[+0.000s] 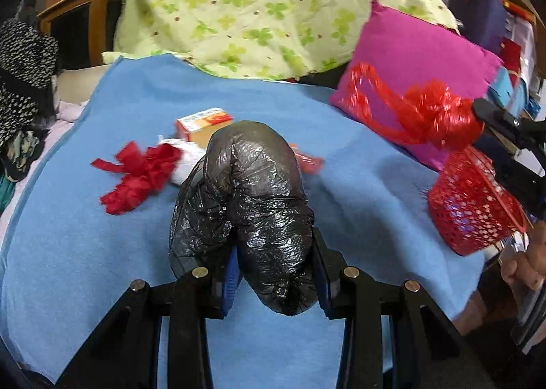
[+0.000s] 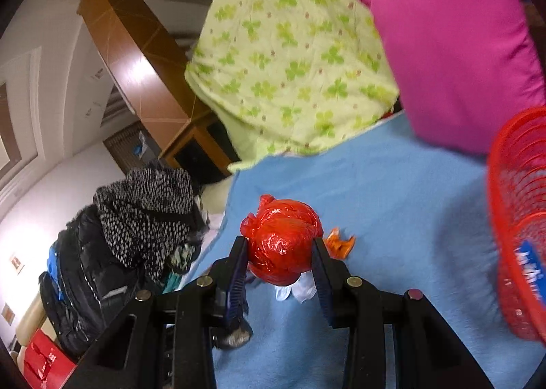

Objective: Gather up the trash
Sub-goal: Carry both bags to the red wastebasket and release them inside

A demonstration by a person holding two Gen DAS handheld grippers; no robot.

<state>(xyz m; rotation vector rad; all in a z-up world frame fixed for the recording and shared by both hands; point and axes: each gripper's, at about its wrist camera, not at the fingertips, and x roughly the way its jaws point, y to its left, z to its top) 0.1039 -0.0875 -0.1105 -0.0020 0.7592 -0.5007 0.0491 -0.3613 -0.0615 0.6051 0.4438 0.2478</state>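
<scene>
Nearest the lens in the left wrist view, the left gripper (image 1: 273,273) has its jaws partly closed on a crumpled black plastic bag (image 1: 245,204), glossy and bulging, filling the lower centre of the frame above the light blue fleece blanket (image 1: 85,252). And in the right wrist view, low in the centre, the right gripper (image 2: 279,252) is clamped on a shiny balled-up red plastic bag (image 2: 281,238), pads pressing both its sides, blanket beneath! Beyond the black bag, mid-left, a shredded red plastic scrap (image 1: 136,174) lies on the blanket with a small orange and white cardboard box (image 1: 204,126) just behind. At the right edge sits a red mesh plastic basket (image 1: 471,204); the right gripper shows above it, a red bag trailing from its tips. Further back: a magenta square cushion (image 1: 416,57), then a pale green clover-print quilt (image 1: 256,3).
</scene>
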